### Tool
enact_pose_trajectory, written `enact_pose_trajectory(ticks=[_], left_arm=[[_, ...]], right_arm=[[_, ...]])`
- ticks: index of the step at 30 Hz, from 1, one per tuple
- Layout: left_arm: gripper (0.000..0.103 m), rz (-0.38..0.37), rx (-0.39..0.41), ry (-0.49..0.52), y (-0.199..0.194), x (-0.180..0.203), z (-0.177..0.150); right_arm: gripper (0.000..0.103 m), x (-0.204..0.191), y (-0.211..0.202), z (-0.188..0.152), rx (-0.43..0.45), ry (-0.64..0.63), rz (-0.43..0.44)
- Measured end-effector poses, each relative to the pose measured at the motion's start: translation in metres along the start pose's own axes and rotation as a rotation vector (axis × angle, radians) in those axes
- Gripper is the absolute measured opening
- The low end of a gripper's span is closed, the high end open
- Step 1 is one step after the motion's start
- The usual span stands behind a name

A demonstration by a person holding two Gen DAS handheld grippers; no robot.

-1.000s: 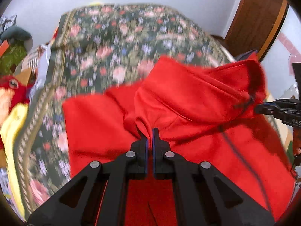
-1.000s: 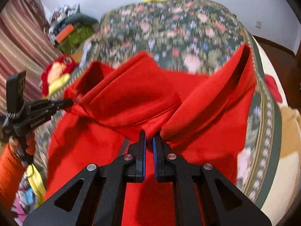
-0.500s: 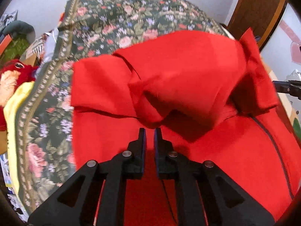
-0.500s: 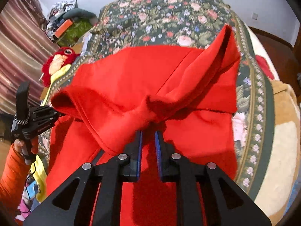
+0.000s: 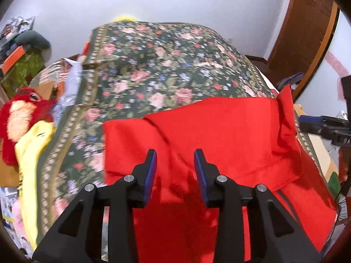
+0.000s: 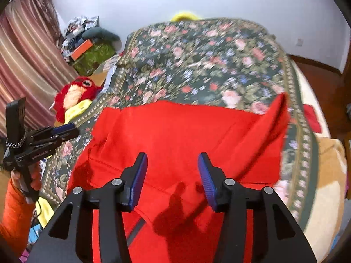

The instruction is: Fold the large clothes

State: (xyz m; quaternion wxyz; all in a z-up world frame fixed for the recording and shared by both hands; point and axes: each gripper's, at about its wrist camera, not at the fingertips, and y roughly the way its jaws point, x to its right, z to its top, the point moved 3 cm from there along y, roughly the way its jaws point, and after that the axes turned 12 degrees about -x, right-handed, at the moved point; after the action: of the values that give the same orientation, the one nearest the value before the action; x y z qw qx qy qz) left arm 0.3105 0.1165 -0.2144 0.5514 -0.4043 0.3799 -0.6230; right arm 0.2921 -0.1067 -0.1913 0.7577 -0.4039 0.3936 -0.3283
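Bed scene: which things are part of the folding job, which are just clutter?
Job:
- red garment, lying folded over on the floral bedspread
- left hand-held gripper, jaws opening, nothing between them
- right hand-held gripper, jaws opening, nothing between them

Lying about:
- red plush toy
- yellow cloth
- orange box
- striped curtain

Both grippers, clamped on folds of the red garment (image 5: 219, 131) a second ago, now let go: the left gripper (image 5: 175, 162) and right gripper (image 6: 172, 166) have jaws opening with no cloth between them. The lifted upper part now lies folded over the lower part on the bed (image 5: 153, 65).
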Motion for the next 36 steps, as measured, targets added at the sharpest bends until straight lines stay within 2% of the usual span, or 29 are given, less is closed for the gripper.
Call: enact_pose_trajectory(ticks=[3, 7, 9, 12, 15, 18, 22, 23, 25, 27, 28, 30, 34, 36], left_arm=[[0.036, -0.007, -0.037, 0.029, 0.027, 0.016, 0.007], [0.038, -0.01, -0.114, 0.037, 0.07, 0.027, 0.009], [0.041, 0.006, -0.148, 0.035, 0.088, 0.029, 0.006], [0.045, 0.035, -0.159, 0.052, 0.103, 0.028, -0.004], [0.052, 0.085, -0.122, 0.085, 0.102, 0.031, -0.014], [0.06, 0.124, -0.114, 0.092, 0.102, 0.031, -0.019], [0.061, 0.097, -0.125, 0.053, 0.099, 0.024, -0.025], [0.062, 0.087, -0.132, 0.036, 0.098, 0.021, -0.027], [0.062, 0.071, -0.14, 0.013, 0.094, 0.02, -0.032], [0.063, 0.081, -0.142, 0.014, 0.088, 0.021, -0.038], [0.07, 0.094, -0.136, 0.01, 0.085, 0.021, -0.041], [0.075, 0.11, -0.137, 0.003, 0.077, 0.021, -0.049], [0.076, 0.077, -0.153, -0.046, 0.06, 0.013, -0.062], [0.076, 0.062, -0.164, -0.072, 0.05, 0.009, -0.07]], right_arm=[[0.049, 0.001, 0.031, 0.011, -0.063, 0.014, 0.005], [0.049, 0.022, 0.061, 0.02, -0.139, 0.089, -0.023], [0.049, 0.038, 0.066, 0.021, -0.157, 0.132, -0.051], [0.049, 0.069, 0.059, 0.018, -0.128, 0.193, -0.117], [0.049, 0.097, 0.045, 0.01, -0.091, 0.241, -0.125], [0.049, 0.119, 0.032, 0.0, -0.068, 0.298, -0.18], [0.049, 0.148, 0.018, -0.022, -0.073, 0.378, -0.26], [0.053, 0.154, 0.016, -0.028, -0.082, 0.401, -0.285], [0.057, 0.161, 0.011, -0.036, -0.092, 0.428, -0.252], [0.057, 0.162, 0.002, -0.045, -0.094, 0.444, -0.232], [0.057, 0.16, -0.005, -0.05, -0.091, 0.441, -0.229], [0.057, 0.153, -0.014, -0.055, -0.087, 0.426, -0.239], [0.059, 0.128, -0.037, -0.062, -0.059, 0.37, -0.2], [0.066, 0.116, -0.049, -0.064, -0.037, 0.35, -0.187]])
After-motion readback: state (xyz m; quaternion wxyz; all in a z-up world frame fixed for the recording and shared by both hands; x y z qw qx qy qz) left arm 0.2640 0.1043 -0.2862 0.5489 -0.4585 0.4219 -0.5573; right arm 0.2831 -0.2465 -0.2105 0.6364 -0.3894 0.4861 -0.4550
